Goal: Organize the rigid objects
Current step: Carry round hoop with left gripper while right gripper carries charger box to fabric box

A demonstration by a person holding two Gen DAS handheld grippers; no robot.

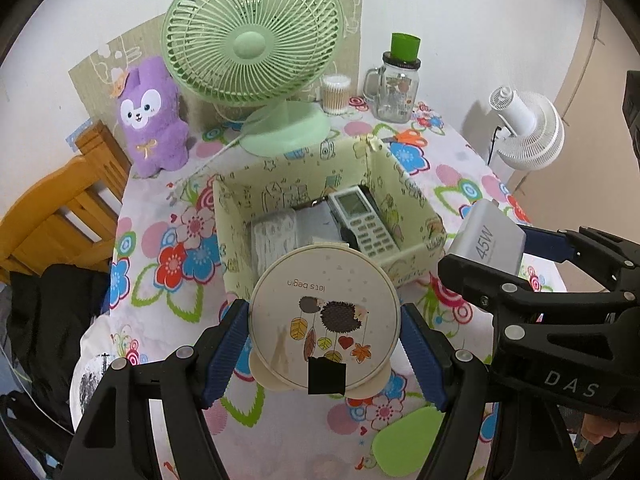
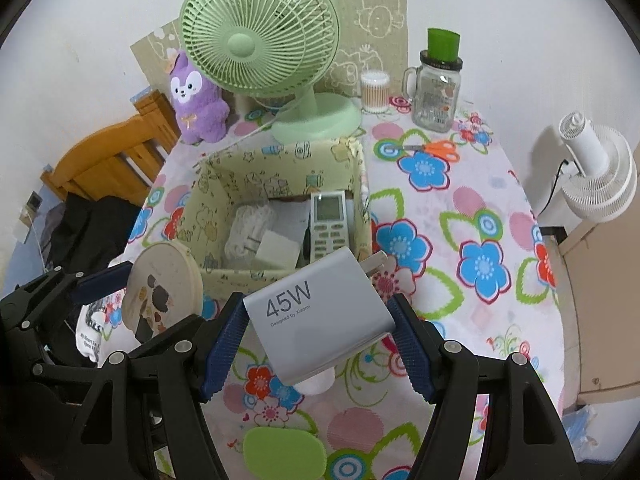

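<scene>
My left gripper [image 1: 324,332] is shut on a round cream case [image 1: 324,316] with a hedgehog print, held above the table just in front of the pale green storage box [image 1: 240,196]. My right gripper [image 2: 318,328] is shut on a grey 45W charger [image 2: 316,320], also in front of the box [image 2: 216,180], to its right. The charger shows in the left wrist view [image 1: 490,240], and the round case shows in the right wrist view [image 2: 160,288]. Inside the box lie a remote control [image 2: 328,220], a white charger with a coiled cable [image 2: 272,248] and papers.
A green desk fan [image 1: 256,48], a purple plush toy [image 1: 152,116], a cotton swab jar [image 1: 335,94], a glass mug jar [image 1: 394,88] and orange scissors [image 2: 436,148] stand behind the box. A green pad [image 2: 284,452] lies near the front. A wooden chair [image 1: 60,208] stands left, a white fan [image 1: 528,128] right.
</scene>
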